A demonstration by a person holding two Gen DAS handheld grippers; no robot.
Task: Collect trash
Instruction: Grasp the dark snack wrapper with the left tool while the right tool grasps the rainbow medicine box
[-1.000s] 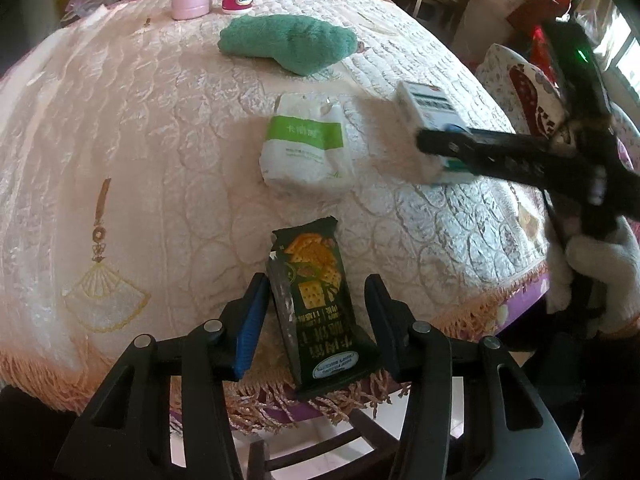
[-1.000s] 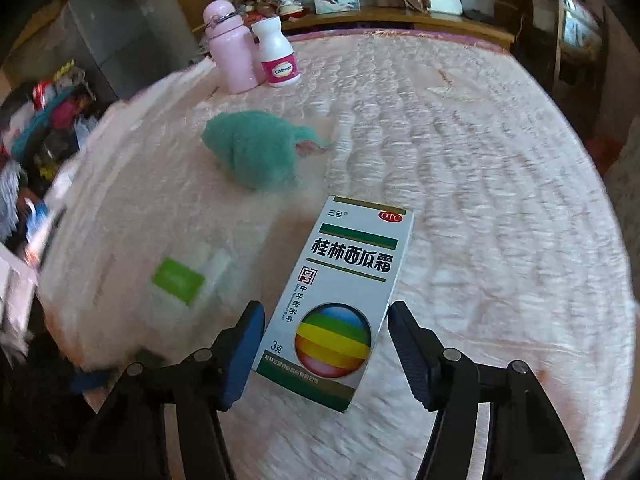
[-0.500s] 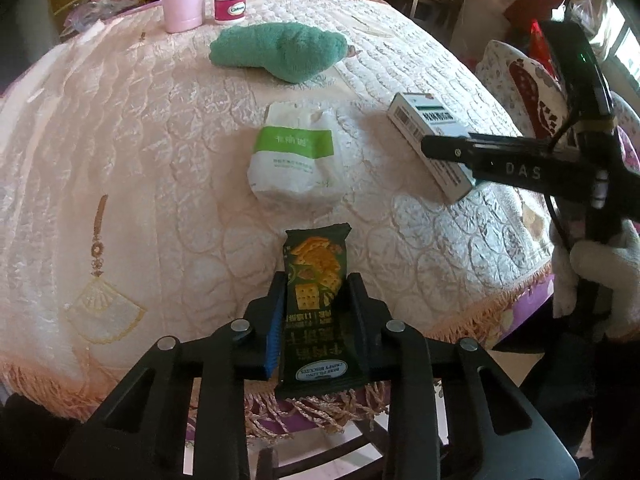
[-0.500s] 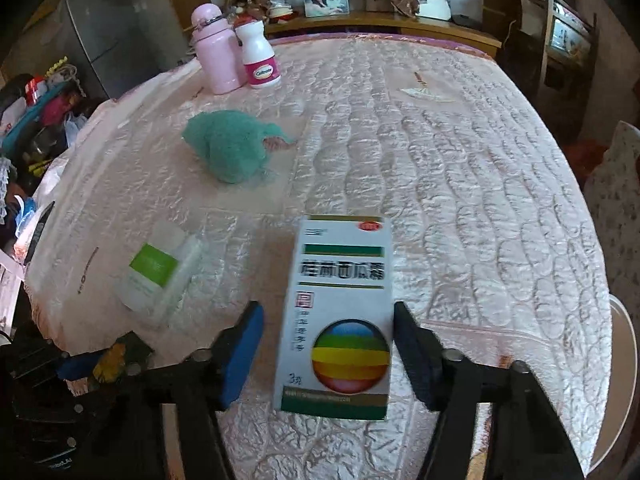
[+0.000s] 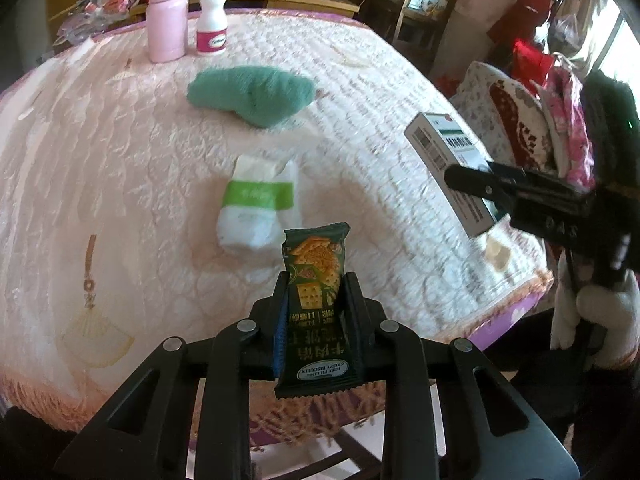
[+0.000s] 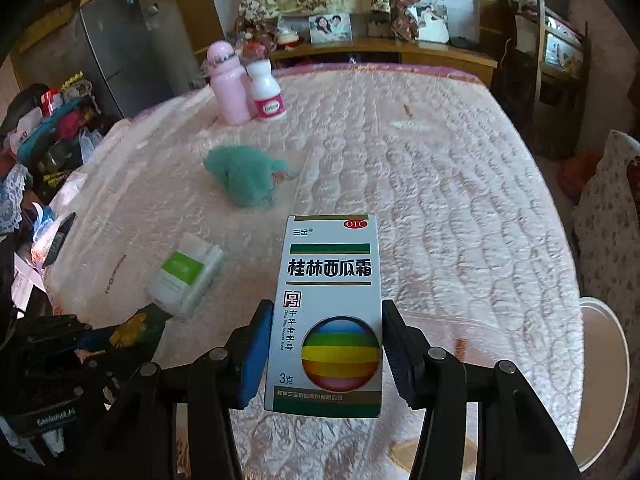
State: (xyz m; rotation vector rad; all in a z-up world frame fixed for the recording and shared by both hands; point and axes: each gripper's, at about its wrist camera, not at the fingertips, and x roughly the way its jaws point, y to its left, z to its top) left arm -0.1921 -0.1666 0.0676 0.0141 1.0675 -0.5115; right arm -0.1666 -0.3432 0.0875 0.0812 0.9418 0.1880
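Jaws of the left gripper point(image 5: 314, 316) pinch a dark green biscuit packet point(image 5: 316, 312) above the quilted tablecloth's point(image 5: 120, 152) fringed edge, while the right gripper point(image 6: 326, 354) clamps a white medicine box point(image 6: 330, 316) raised above that cloth.

biscuit packet point(image 5: 316, 304) between left fingers point(image 5: 282, 320)
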